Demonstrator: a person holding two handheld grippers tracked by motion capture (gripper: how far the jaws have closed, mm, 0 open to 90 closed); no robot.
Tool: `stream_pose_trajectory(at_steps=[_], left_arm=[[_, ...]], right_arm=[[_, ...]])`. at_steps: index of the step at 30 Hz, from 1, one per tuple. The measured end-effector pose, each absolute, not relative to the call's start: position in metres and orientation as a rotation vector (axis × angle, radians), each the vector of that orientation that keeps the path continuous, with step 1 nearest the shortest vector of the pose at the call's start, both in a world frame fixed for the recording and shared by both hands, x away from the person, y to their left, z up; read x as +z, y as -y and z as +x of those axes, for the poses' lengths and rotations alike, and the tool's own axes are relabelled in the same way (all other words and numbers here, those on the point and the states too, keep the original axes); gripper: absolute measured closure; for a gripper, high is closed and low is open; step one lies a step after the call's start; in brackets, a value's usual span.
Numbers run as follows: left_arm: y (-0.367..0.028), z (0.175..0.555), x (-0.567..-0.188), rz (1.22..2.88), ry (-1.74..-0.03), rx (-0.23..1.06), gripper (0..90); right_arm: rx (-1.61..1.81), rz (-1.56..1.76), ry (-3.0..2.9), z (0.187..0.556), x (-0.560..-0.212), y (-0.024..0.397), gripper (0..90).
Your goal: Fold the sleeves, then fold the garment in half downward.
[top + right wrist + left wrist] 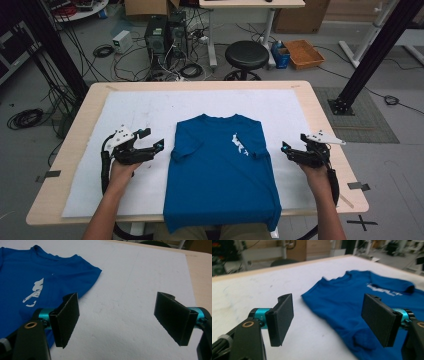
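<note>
partly off-table — blue t-shirt (220, 175) hem

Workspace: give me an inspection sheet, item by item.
Surface: wooden table covered by a white sheet, faintly smudged.
Job's things: blue T-shirt flat at centre, sleeves folded in, white print on the chest, hem hanging over the near edge.
Clutter: nothing seen on the sheet.
Grippers: left gripper and right gripper flank the shirt, jaws open, holding nothing.
Cables: black cable trails from the left gripper; tangled leads on the floor beyond the table.
Surroundings: black stool, computer towers, orange tray, black frame post.
</note>
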State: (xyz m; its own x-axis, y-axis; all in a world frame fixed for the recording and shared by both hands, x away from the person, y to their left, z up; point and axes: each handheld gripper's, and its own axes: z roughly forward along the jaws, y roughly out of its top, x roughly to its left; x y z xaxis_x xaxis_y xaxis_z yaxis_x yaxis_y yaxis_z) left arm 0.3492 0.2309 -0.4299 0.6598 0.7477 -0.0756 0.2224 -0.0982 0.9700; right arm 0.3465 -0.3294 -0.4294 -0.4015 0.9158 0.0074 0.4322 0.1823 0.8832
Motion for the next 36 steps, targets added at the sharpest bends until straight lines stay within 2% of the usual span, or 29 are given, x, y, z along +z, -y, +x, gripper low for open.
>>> stream_pose_trajectory(at_steps=[6, 27, 36], left_arm=[[-0.229, 0.349, -0.433, 1.673, -0.817, 0.535, 25.8], [-0.245, 0.348, -0.437, 1.596, -0.937, 0.542, 25.8], [-0.244, 0.349, -0.438, 1.622, -0.954, 0.547, 25.7]], right_arm=[[1.162, 1.265, -1.904, 0.344, -0.429, 0.33, 20.1], [1.154, 1.288, -1.876, 0.349, -0.434, 0.323, 20.1], [1.156, 1.303, -1.888, 0.351, -0.434, 0.321, 20.1]])
